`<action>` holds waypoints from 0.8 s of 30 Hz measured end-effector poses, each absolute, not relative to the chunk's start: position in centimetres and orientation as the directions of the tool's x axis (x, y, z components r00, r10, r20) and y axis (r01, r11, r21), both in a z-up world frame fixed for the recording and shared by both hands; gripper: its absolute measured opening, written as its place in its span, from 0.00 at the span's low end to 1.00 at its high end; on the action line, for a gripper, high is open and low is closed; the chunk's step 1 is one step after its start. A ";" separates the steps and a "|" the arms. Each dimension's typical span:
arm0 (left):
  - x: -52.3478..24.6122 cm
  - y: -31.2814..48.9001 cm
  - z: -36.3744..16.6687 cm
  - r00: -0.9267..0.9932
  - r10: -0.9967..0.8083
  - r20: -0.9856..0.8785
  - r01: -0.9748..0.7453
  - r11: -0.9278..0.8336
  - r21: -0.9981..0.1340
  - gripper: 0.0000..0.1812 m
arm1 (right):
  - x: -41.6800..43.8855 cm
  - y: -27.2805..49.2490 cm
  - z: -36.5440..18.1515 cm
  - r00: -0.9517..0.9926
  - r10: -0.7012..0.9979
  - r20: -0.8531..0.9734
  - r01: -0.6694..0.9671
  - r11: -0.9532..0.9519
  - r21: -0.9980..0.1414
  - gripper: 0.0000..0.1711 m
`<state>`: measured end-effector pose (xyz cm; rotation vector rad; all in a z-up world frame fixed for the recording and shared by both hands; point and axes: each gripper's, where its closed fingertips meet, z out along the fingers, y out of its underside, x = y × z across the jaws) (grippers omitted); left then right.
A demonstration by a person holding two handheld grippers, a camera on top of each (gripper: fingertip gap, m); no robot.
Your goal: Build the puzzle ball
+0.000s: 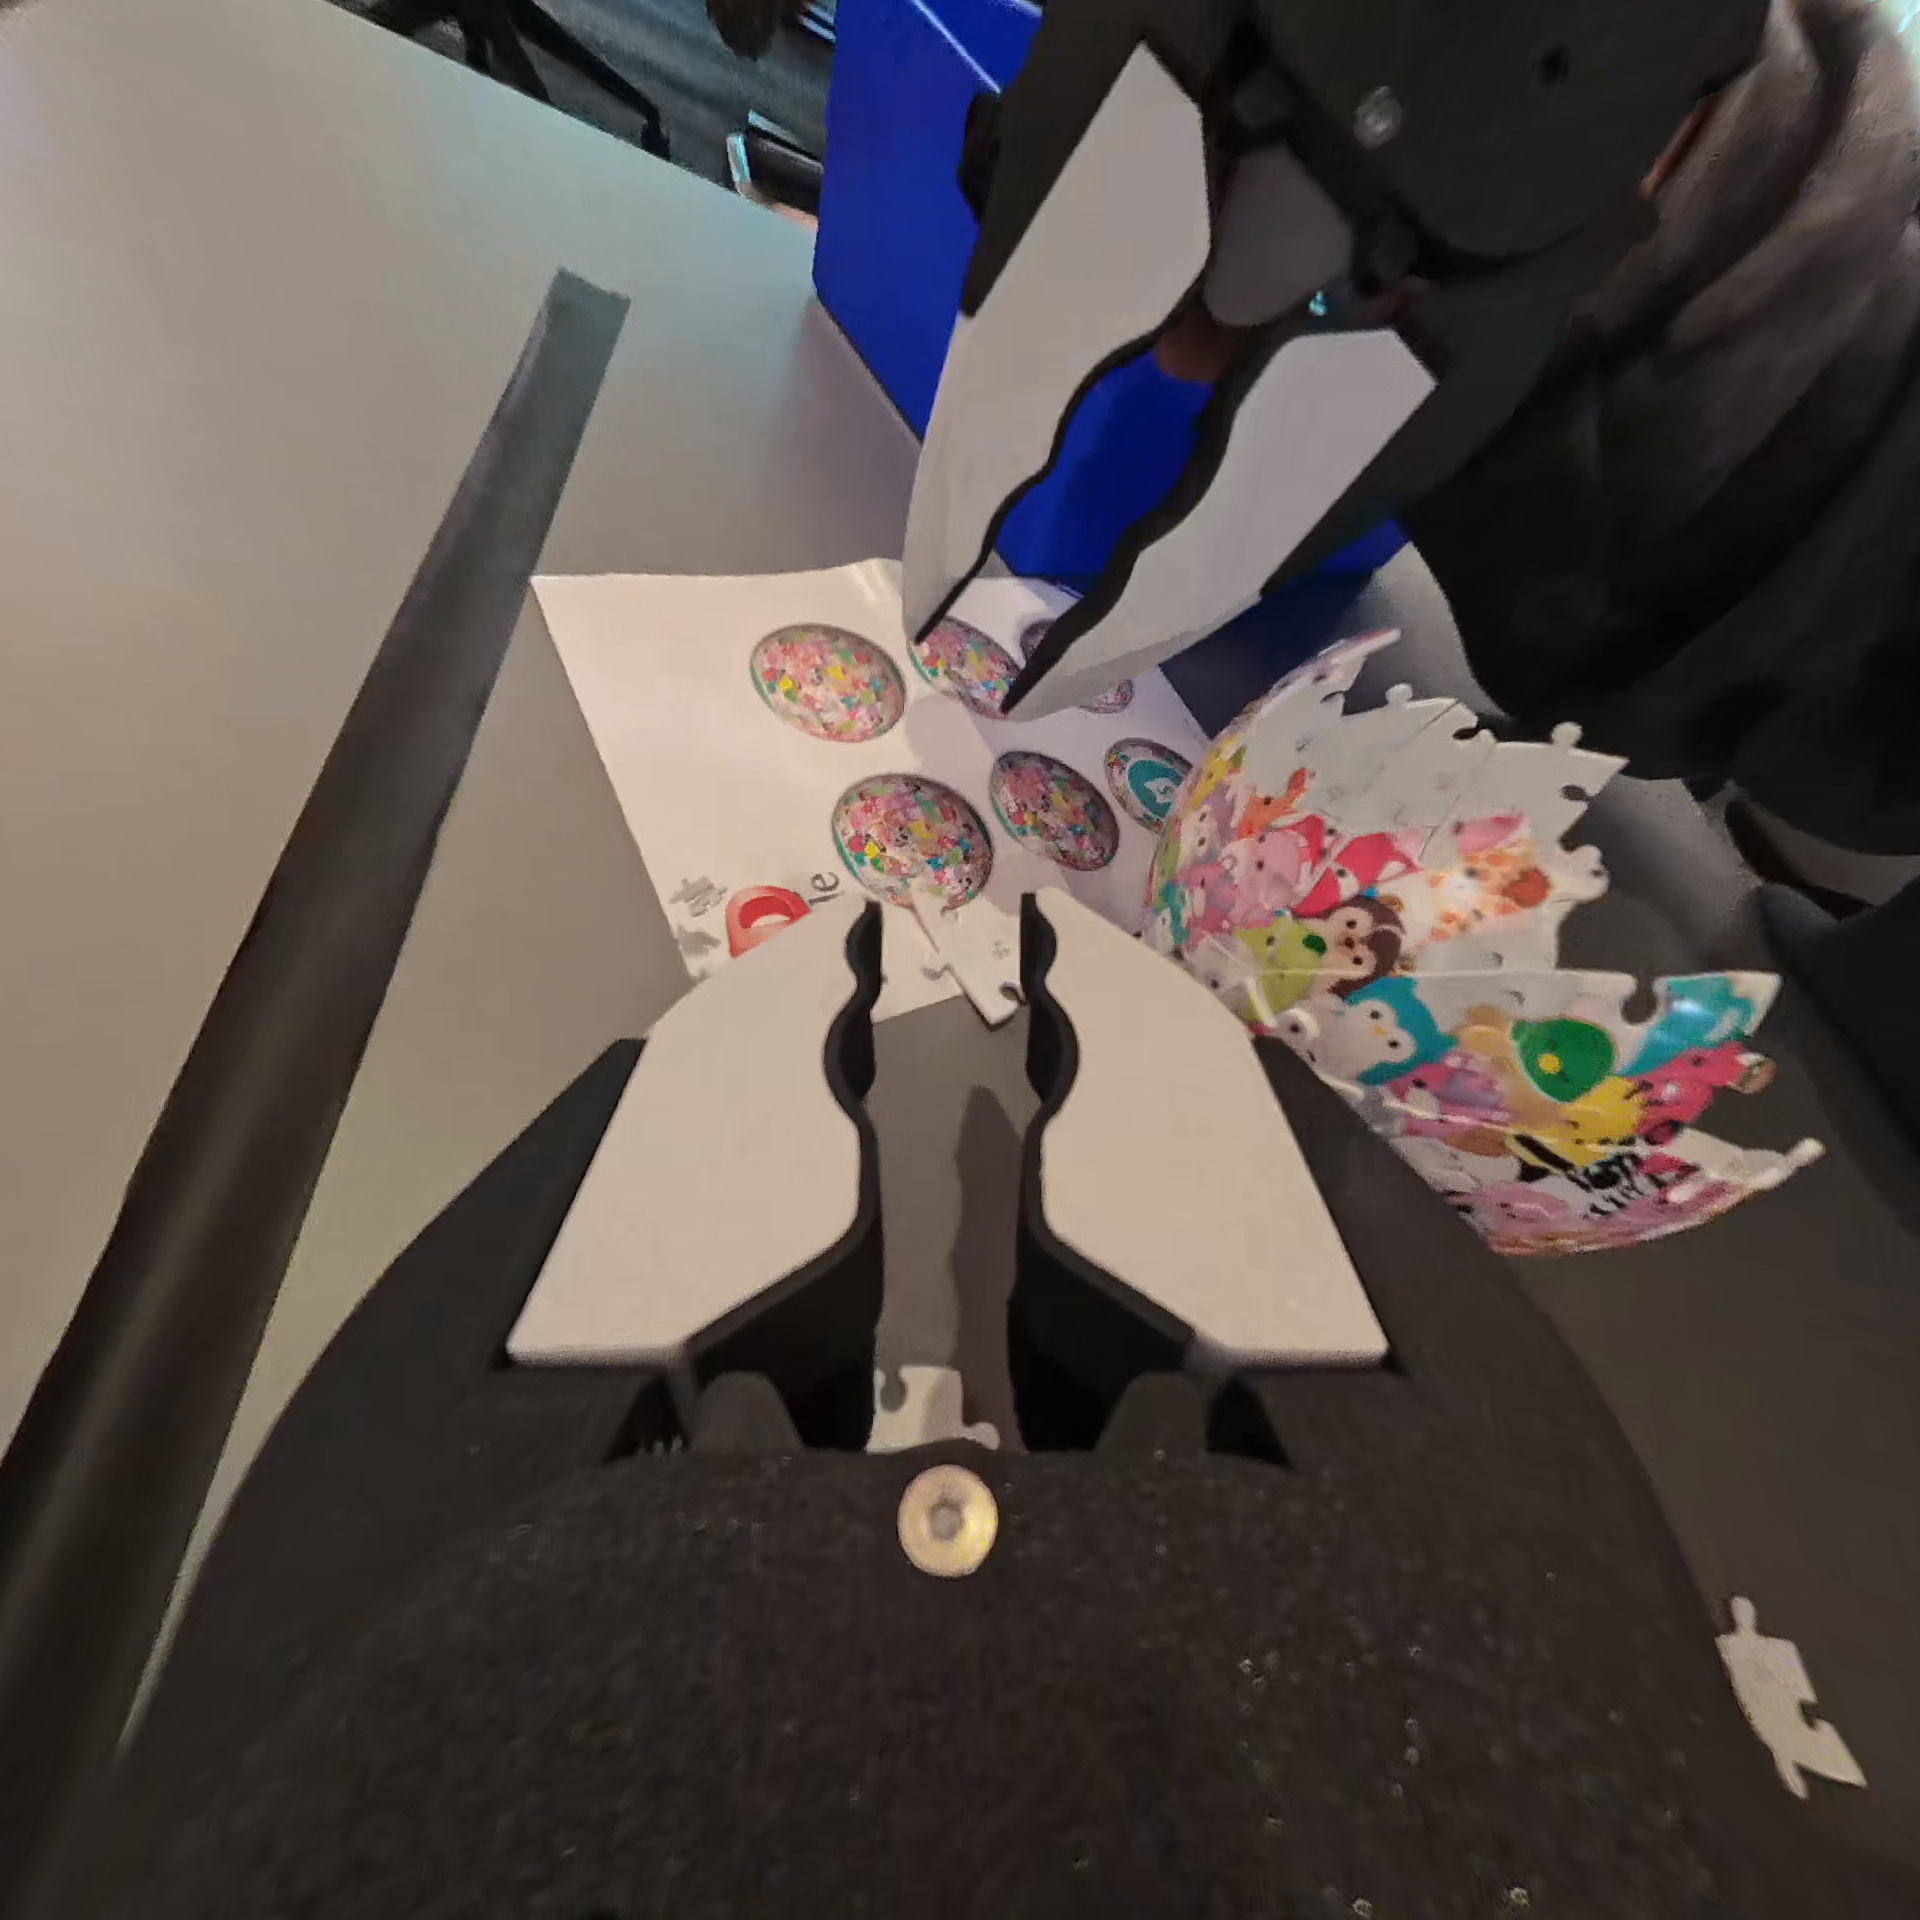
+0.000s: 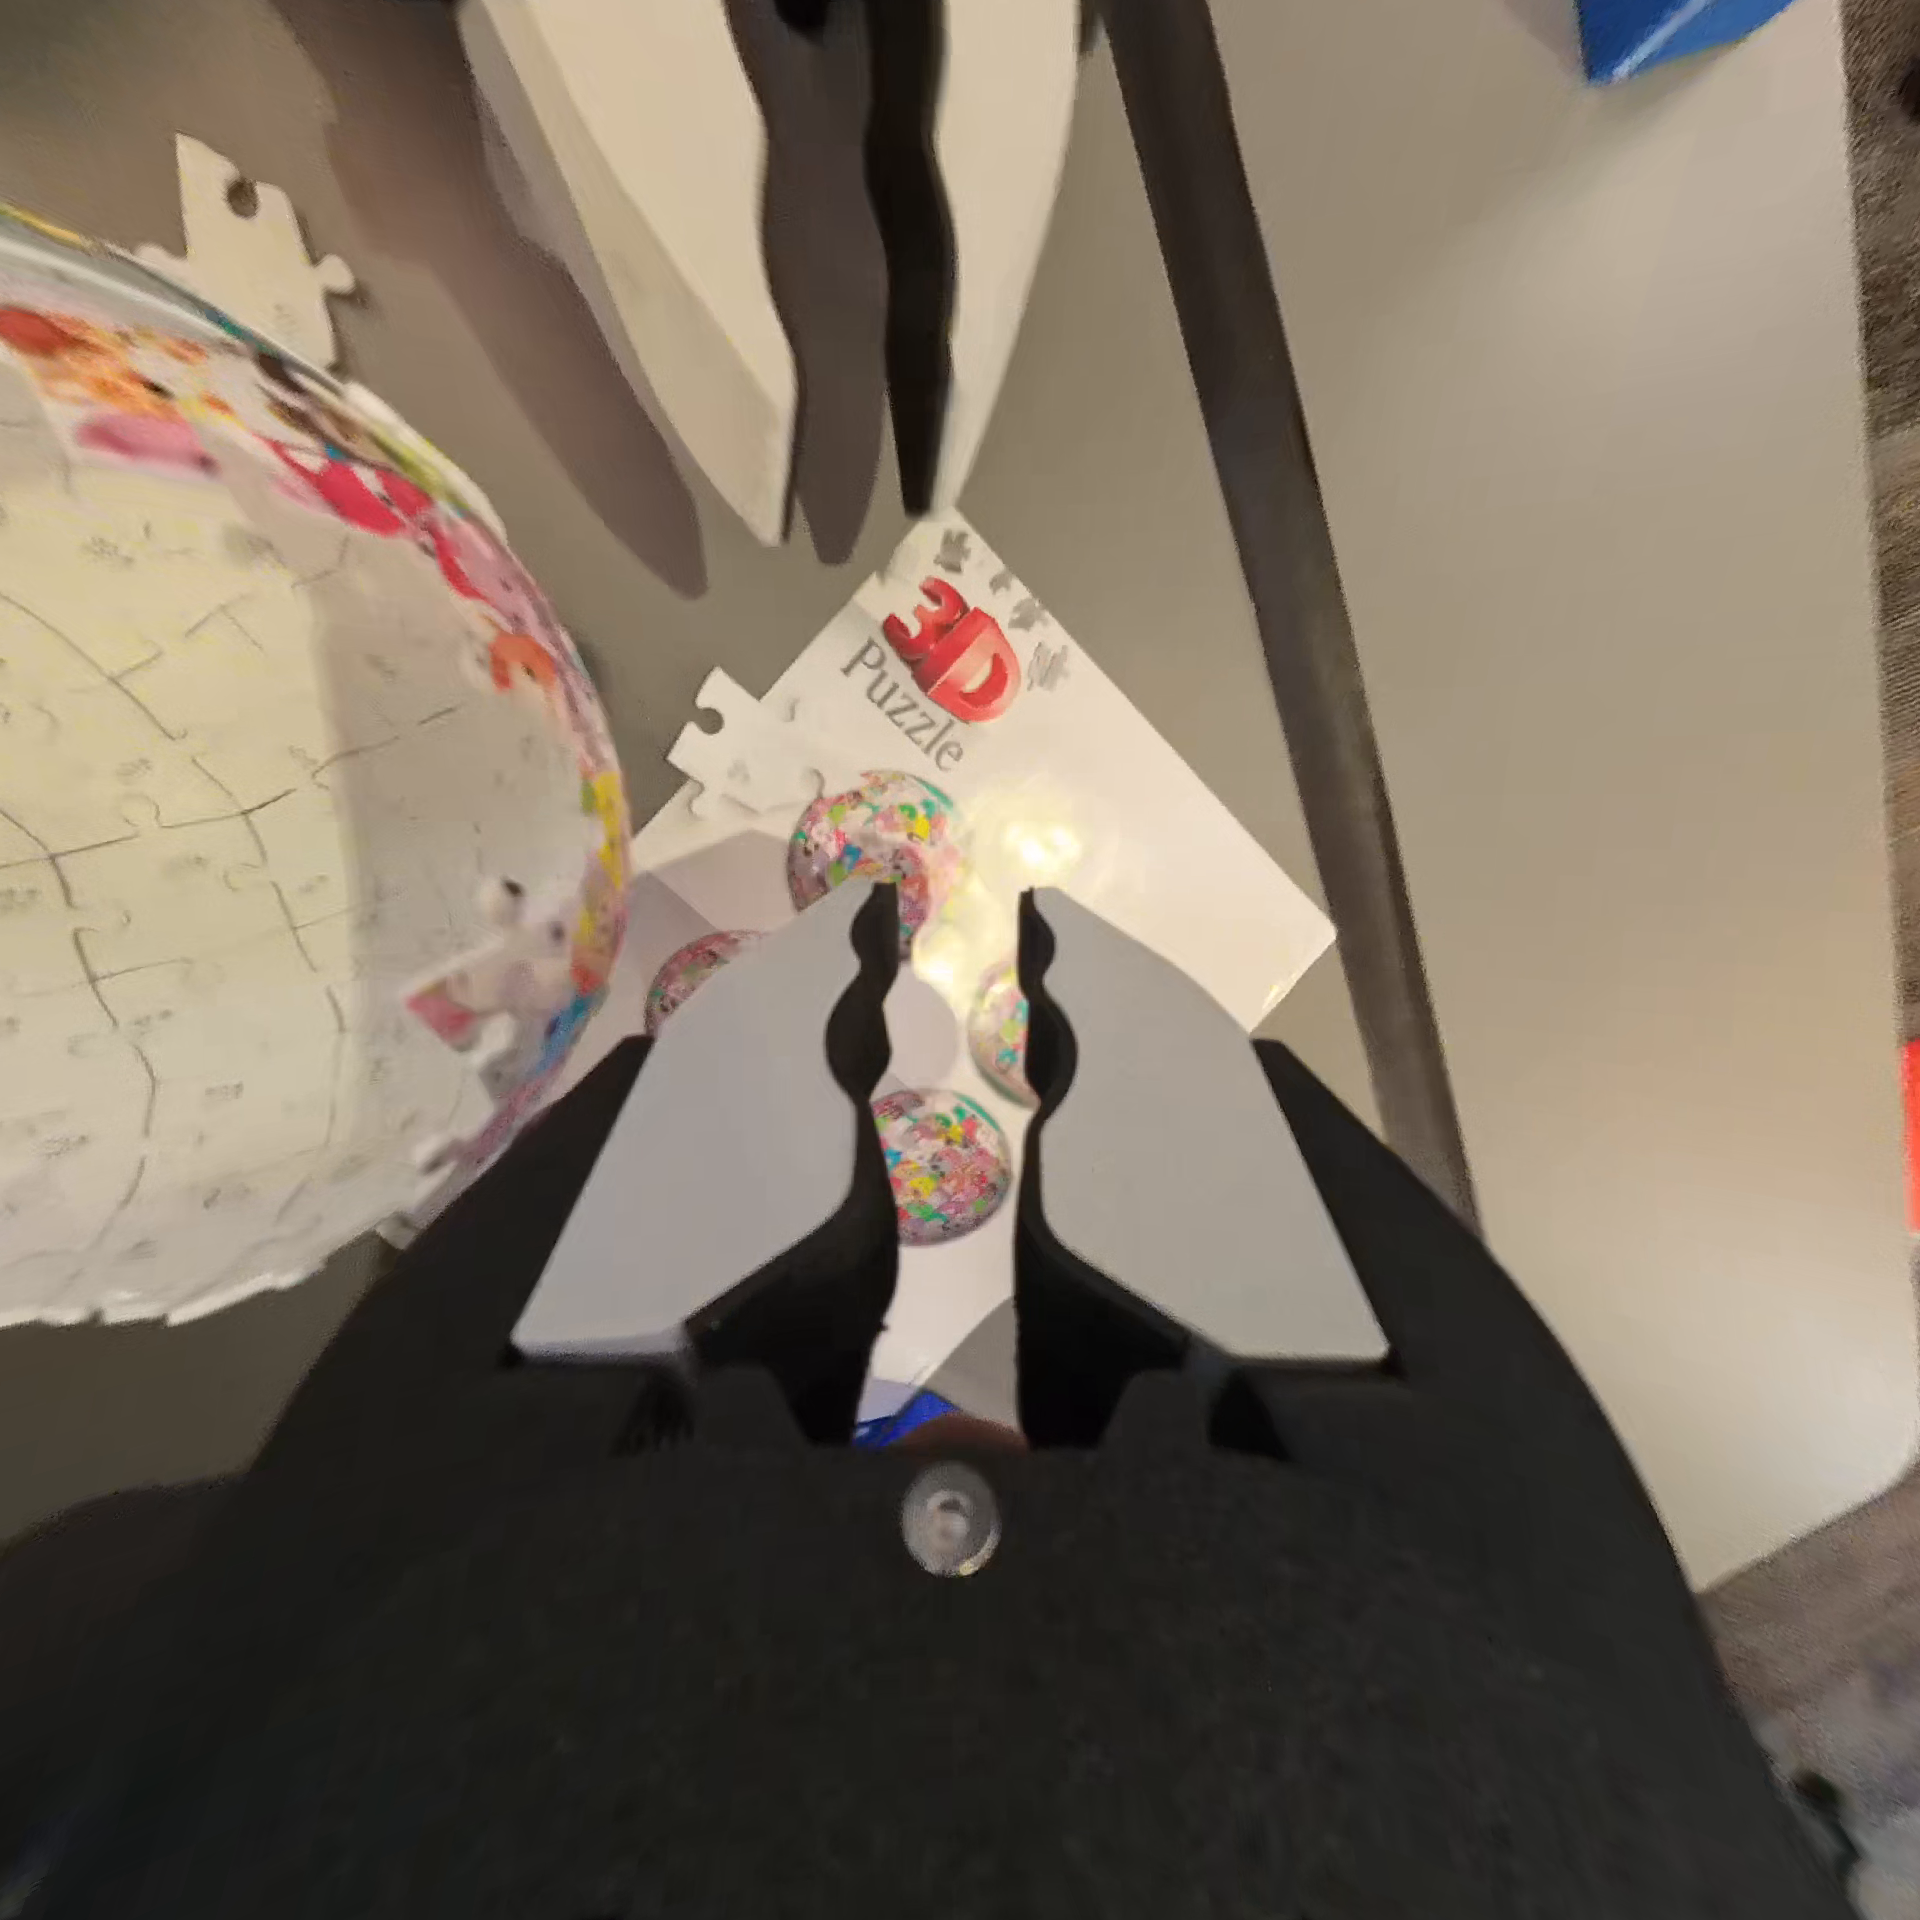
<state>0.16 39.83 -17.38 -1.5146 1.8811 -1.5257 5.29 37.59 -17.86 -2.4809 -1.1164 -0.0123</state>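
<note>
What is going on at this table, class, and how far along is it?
A person is building a puzzle ball with two handheld grippers. The left gripper and right gripper are both open and empty, hovering over the instruction sheet. The half-built puzzle ball rests beside the sheet, its top unfinished. One loose piece lies at the sheet's edge just ahead of the left gripper; another loose piece lies on the table. A blue box stands behind.

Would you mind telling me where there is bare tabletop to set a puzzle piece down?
Bare grey tabletop lies left of the dark strip. It is crowded around the instruction sheet, the half-built puzzle ball and the blue box.
</note>
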 end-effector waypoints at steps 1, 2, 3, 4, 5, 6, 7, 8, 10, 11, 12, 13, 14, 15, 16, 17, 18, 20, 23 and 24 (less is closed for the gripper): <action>0.5 39.6 -17.4 -0.422 -0.834 0.355 -0.534 -0.088 -0.841 0.13 | 5.1 37.7 -17.5 0.658 0.726 0.201 0.741 -0.575 -0.346 0.13; 0.7 39.4 -17.5 -0.436 -0.833 0.342 -0.539 -0.063 -0.840 0.13 | 5.4 37.8 -17.0 0.640 0.733 0.230 0.762 -0.568 -0.310 0.13; 0.9 39.0 -17.7 -0.456 -0.824 0.336 -0.556 -0.032 -0.831 0.14 | 5.7 38.0 -16.3 0.629 0.735 0.252 0.775 -0.565 -0.284 0.14; 1.0 38.7 -18.0 -0.475 -0.814 0.334 -0.581 0.004 -0.814 0.14 | 5.9 38.2 -15.5 0.626 0.736 0.259 0.778 -0.568 -0.268 0.14; 1.1 38.4 -18.4 -0.492 -0.806 0.330 -0.604 0.043 -0.795 0.14 | 6.0 38.4 -14.7 0.630 0.733 0.258 0.775 -0.572 -0.267 0.14; 1.1 38.0 -18.6 -0.513 -0.795 0.323 -0.622 0.085 -0.778 0.14 | 5.9 38.6 -13.9 0.637 0.726 0.259 0.768 -0.574 -0.284 0.14; 1.2 37.8 -18.9 -0.534 -0.786 0.310 -0.638 0.135 -0.758 0.14 | 5.7 38.7 -13.3 0.650 0.715 0.256 0.756 -0.575 -0.314 0.14; 1.4 37.6 -19.3 -0.554 -0.780 0.292 -0.654 0.190 -0.732 0.15 | 5.6 38.5 -12.9 0.666 0.705 0.244 0.740 -0.581 -0.340 0.14; 1.9 37.7 -20.1 -0.592 -0.767 0.248 -0.675 0.304 -0.672 0.19 | 5.4 37.3 -12.6 0.697 0.682 0.221 0.707 -0.604 -0.367 0.14; 2.2 37.6 -20.3 -0.616 -0.753 0.230 -0.675 0.353 -0.648 0.23 | 5.3 36.4 -12.6 0.710 0.671 0.214 0.693 -0.613 -0.379 0.14; 2.3 37.5 -20.6 -0.643 -0.734 0.218 -0.668 0.399 -0.628 0.25 | 5.2 35.4 -12.6 0.722 0.658 0.213 0.680 -0.620 -0.392 0.14; 2.4 37.4 -20.9 -0.668 -0.717 0.202 -0.656 0.439 -0.614 0.27 | 5.3 34.3 -12.6 0.734 0.644 0.215 0.667 -0.627 -0.402 0.14; 2.5 37.3 -21.2 -0.689 -0.699 0.191 -0.645 0.472 -0.601 0.28 | 5.4 33.1 -12.8 0.746 0.630 0.217 0.656 -0.636 -0.407 0.14; 2.4 37.2 -21.5 -0.709 -0.680 0.189 -0.636 0.500 -0.588 0.30 | 5.6 31.7 -12.9 0.758 0.615 0.219 0.644 -0.649 -0.405 0.14; 2.4 37.1 -21.8 -0.725 -0.663 0.187 -0.627 0.523 -0.577 0.32 | 5.8 30.4 -13.0 0.769 0.600 0.221 0.633 -0.664 -0.399 0.14; 2.3 37.0 -22.1 -0.738 -0.649 0.183 -0.618 0.543 -0.569 0.33 | 6.1 29.1 -13.1 0.778 0.586 0.224 0.623 -0.677 -0.392 0.14; 2.3 36.9 -22.3 -0.750 -0.638 0.173 -0.605 0.558 -0.568 0.33 | 6.3 27.9 -13.1 0.787 0.573 0.227 0.613 -0.688 -0.388 0.14; 2.0 36.6 -22.5 -0.778 -0.610 0.150 -0.570 0.583 -0.579 0.29 | 6.6 25.8 -12.9 0.803 0.548 0.235 0.595 -0.708 -0.380 0.14; 2.2 36.8 -22.7 -0.796 -0.604 0.044 -0.502 0.618 -0.605 0.18 | 7.1 24.1 -12.2 0.820 0.515 0.251 0.573 -0.722 -0.388 0.14; 2.0 36.6 -22.7 -0.804 -0.593 0.052 -0.495 0.617 -0.611 0.12 | 7.1 23.8 -11.9 0.825 0.506 0.252 0.565 -0.724 -0.396 0.14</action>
